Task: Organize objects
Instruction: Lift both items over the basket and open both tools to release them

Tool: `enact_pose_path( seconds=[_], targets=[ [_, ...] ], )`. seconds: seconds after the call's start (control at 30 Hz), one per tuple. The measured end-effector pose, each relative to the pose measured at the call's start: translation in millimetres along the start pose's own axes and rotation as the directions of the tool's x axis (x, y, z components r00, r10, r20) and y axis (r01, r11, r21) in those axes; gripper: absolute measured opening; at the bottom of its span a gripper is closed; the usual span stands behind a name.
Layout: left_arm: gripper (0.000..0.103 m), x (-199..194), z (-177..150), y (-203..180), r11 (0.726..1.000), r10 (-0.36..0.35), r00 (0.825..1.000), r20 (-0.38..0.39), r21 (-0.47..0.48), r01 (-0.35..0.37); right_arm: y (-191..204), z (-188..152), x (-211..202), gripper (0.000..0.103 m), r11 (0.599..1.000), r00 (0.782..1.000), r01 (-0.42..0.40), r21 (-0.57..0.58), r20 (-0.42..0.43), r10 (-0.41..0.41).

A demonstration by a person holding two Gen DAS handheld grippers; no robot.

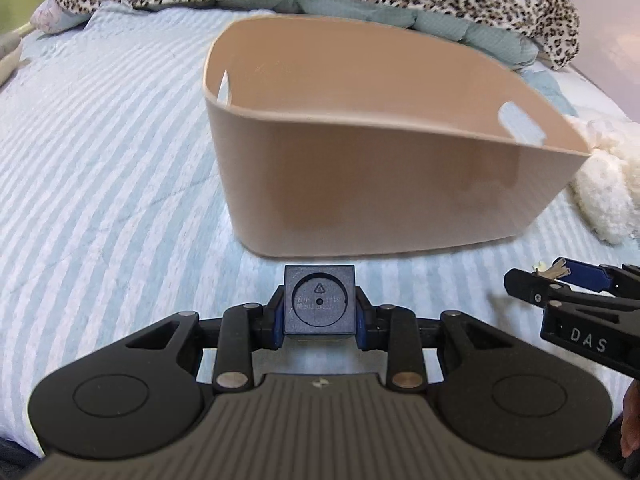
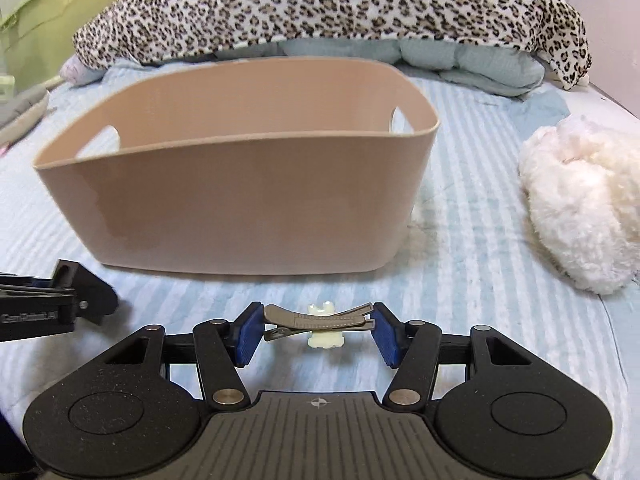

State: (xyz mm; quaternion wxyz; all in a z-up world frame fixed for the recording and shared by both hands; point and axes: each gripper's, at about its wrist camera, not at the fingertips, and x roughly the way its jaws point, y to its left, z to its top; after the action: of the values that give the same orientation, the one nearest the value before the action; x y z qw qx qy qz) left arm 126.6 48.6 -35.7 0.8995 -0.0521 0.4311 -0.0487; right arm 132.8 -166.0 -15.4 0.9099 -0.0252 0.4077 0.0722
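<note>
A beige plastic basket [image 1: 384, 184] with handle slots stands on the striped bedspread, just ahead of both grippers; it also shows in the right wrist view [image 2: 240, 208]. My left gripper [image 1: 319, 322] is shut on a small dark blue-grey cube [image 1: 319, 300], held just in front of the basket's near wall. My right gripper [image 2: 318, 330] is shut on a grey metal hair clip [image 2: 320, 317] with a cream ornament, held crosswise between the blue pads. The right gripper shows at the right edge of the left wrist view [image 1: 568, 280]. The basket's inside bottom is hidden.
A fluffy white plush item [image 2: 580, 200] lies right of the basket. A leopard-print blanket [image 2: 320, 8] over pale blue bedding lies behind it. A green bin [image 2: 48, 16] stands at far left. The light blue striped bedspread [image 1: 100, 168] stretches left of the basket.
</note>
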Motion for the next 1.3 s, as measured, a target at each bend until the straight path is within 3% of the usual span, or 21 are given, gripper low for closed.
enact_pose_path(
  seconds=[0.27,0.53,0.73,1.07,1.3],
  targets=[
    [0.034,-44.3,8.2,-20.4,0.997,-0.013,0.995,0.104,0.071,0.006,-3.6,11.8,-47.8,0.055,0.998,0.994,-0.051,0.045,0.099,0.046],
    [0.034,-79.9,40.8,-33.2,0.996,-0.045,0.978,0.204,0.082,0.028,-13.3,34.0,-72.8,0.055,0.992,0.977,-0.098,0.073,0.194,0.082],
    [0.034,-75.0,69.1,-42.3,0.995,-0.019,0.97,0.241,0.098,-0.005,-13.8,64.2,-73.2,0.055,0.993,0.965,-0.101,0.068,0.25,0.081],
    [0.034,-27.2,109.3,-48.5,0.989,0.041,0.972,0.233,0.13,-0.073,-6.4,102.8,-28.5,0.055,0.996,0.974,-0.083,0.043,0.214,0.072],
    [0.034,19.4,115.2,-41.2,0.989,0.104,0.989,0.107,0.097,-0.115,4.9,110.2,15.4,0.055,0.999,0.989,-0.05,0.004,0.136,0.049]
  ],
)
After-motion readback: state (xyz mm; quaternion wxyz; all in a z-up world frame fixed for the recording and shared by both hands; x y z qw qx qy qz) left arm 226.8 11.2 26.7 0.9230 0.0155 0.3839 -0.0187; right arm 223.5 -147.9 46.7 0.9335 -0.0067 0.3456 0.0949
